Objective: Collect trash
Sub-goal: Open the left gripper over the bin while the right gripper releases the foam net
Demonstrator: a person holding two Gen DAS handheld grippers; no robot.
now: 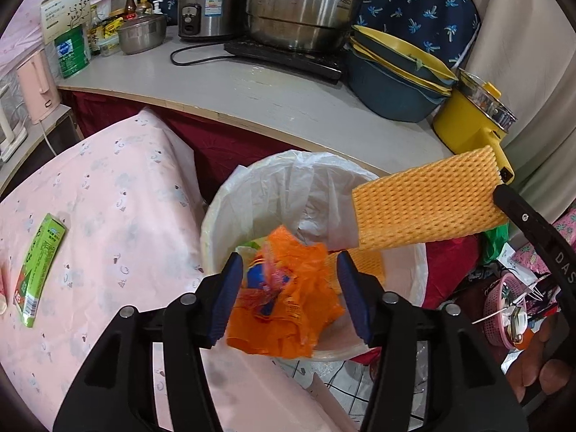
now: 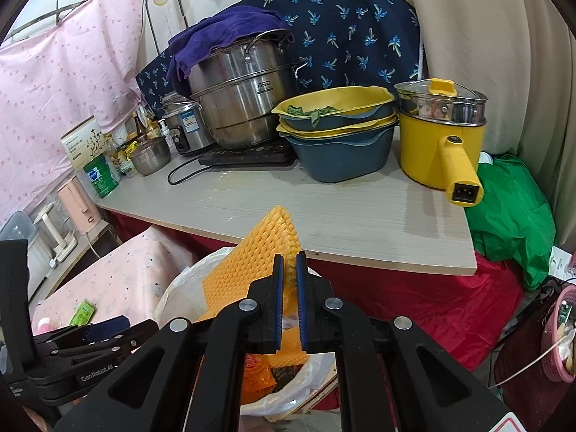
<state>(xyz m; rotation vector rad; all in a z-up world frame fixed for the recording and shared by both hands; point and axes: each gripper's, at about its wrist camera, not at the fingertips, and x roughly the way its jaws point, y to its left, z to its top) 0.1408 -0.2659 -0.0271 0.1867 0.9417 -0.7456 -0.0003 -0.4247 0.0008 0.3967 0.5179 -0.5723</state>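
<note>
In the left wrist view my left gripper point(image 1: 289, 288) hangs open above a round trash bin point(image 1: 212, 226) lined with a white bag. A crumpled orange plastic bag point(image 1: 288, 306) sits loose between the blue pads, over the bin's mouth, and neither pad presses on it. My right gripper point(image 2: 289, 262) is shut on a yellow-orange foam net sheet point(image 2: 248, 255), which is held over the bin's right side; the foam net sheet point(image 1: 424, 201) also shows in the left wrist view. A second piece of foam net point(image 1: 365, 262) lies inside the bin. My left gripper point(image 2: 104, 327) also shows from the side at the lower left of the right wrist view.
A green carton point(image 1: 39, 273) lies on the pink-covered table point(image 1: 118, 216) left of the bin. Behind the bin runs a counter point(image 2: 324, 212) with steel pots, stacked basins point(image 2: 338, 133) and a yellow electric pot point(image 2: 439, 144). A pink basket point(image 1: 504, 309) stands at the right.
</note>
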